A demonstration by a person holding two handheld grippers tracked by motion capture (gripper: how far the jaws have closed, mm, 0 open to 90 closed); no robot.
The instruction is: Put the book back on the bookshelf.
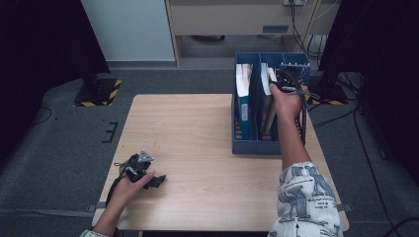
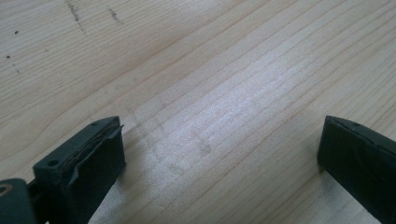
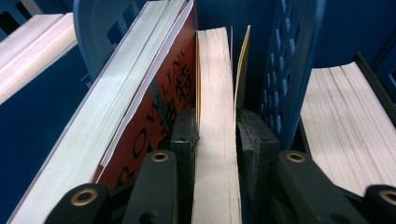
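A blue file rack (image 1: 257, 145) stands at the table's far right with books upright in its slots. My right gripper (image 1: 285, 85) reaches down into the middle slot. In the right gripper view its jaws sit against both sides of a slim book with a yellow cover (image 3: 215, 70), so the right gripper (image 3: 217, 140) is shut on it. A red-covered book (image 3: 173, 88) leans against that book's left side. My left gripper (image 1: 157, 181) rests near the table's front left, and the left gripper (image 2: 222, 154) is open over bare wood with nothing between its fingers.
A perforated blue divider (image 3: 289, 65) stands just right of the held book, with another book's pages (image 3: 345, 116) beyond it. A further book (image 3: 32, 46) lies past the rack wall on the left. The wooden table (image 1: 197, 148) stretches between the two hands.
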